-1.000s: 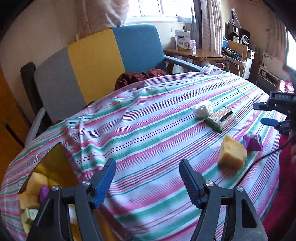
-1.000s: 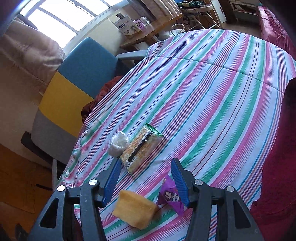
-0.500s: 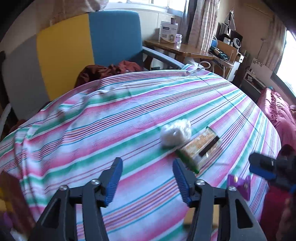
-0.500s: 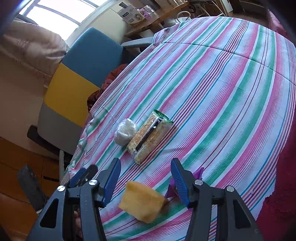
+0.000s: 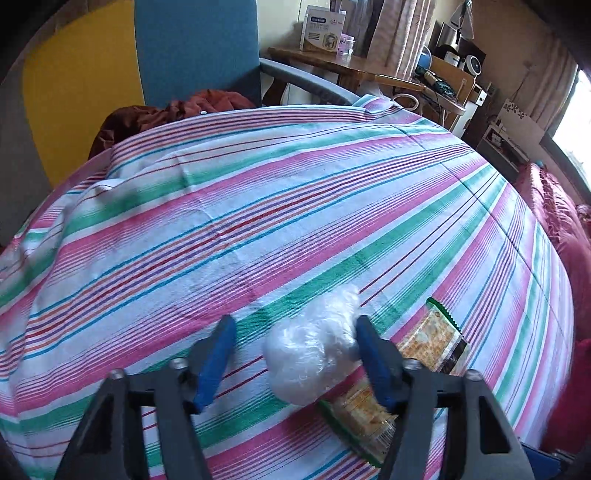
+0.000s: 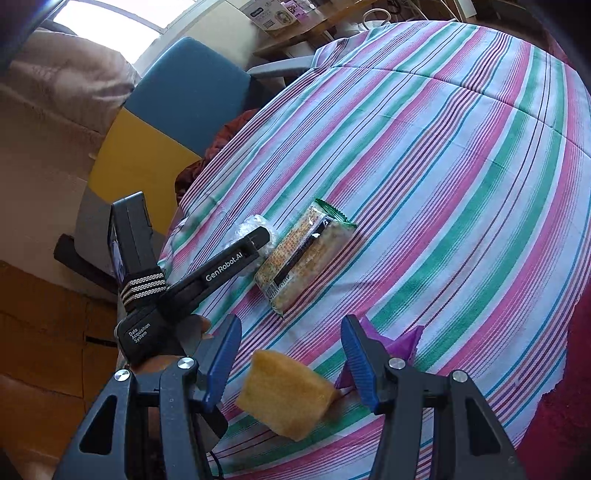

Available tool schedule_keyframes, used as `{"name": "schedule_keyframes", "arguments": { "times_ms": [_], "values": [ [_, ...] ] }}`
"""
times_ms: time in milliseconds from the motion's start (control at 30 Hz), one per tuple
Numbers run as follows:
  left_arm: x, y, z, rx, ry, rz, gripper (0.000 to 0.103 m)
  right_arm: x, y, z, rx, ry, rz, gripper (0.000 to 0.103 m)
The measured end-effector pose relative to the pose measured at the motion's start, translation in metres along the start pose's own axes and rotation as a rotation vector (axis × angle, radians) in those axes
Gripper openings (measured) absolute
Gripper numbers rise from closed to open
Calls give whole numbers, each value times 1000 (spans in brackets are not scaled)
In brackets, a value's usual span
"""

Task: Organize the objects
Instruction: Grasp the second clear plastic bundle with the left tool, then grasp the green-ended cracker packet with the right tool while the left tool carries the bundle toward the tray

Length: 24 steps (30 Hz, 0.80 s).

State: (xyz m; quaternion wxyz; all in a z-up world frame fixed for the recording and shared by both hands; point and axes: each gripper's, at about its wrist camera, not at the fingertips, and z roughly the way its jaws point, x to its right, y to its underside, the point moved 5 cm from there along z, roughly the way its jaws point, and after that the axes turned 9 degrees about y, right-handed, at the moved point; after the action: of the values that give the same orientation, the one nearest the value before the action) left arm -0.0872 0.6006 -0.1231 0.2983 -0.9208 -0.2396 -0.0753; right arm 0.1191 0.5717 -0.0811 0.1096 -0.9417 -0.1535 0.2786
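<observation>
Closing on the white bundle, left side.
Left gripper (image 5: 291, 354) jaws, just narrowing, straddled plastic bundle (image 5: 314, 358); right pad touched, left pad apart. Right gripper (image 6: 291, 363) spread, farther.

Left gripper (image 5: 293, 343) low centre, jaws just been closing, white plastic bag (image 5: 314, 354) between them against the right finger, left finger apart. Cracker packet (image 5: 424, 354) lower right, touching bag. Striped cloth (image 5: 258, 206) covers counter; chair (image 5: 147, 62) upper left.

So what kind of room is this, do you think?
Probably a lived-in home room: a table under a striped cloth, a blue and yellow armchair, curtains by a cluttered wooden side table.
</observation>
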Motion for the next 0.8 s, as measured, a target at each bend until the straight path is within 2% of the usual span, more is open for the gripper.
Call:
{"name": "schedule_keyframes", "arguments": {
  "times_ms": [33, 133, 233, 367, 500, 567, 800],
  "values": [
    [1, 1, -3, 7, 24, -12, 42, 0, 0, 0, 0, 0, -1, 57],
    [-1, 14, -21, 39, -13, 5, 40, -3, 1, 0, 6, 10, -25, 57],
    [-16, 41, -45, 60, -56, -15, 40, -6, 3, 0, 4, 15, -42, 57],
    [-35, 95, -82, 105, -105, -37, 40, -7, 3, -1, 6, 29, -49, 57],
    [-49, 147, -110, 136, -127, -68, 40, -7, 7, 6, -33, 29, -40, 57],
    [-50, 159, -119, 150, -155, -70, 39, -6, 8, 10, -44, 54, -44, 57],
    [-52, 181, -133, 178, -123, -82, 39, -21, -6, 29, -64, 137, -66, 57]
  ]
}}
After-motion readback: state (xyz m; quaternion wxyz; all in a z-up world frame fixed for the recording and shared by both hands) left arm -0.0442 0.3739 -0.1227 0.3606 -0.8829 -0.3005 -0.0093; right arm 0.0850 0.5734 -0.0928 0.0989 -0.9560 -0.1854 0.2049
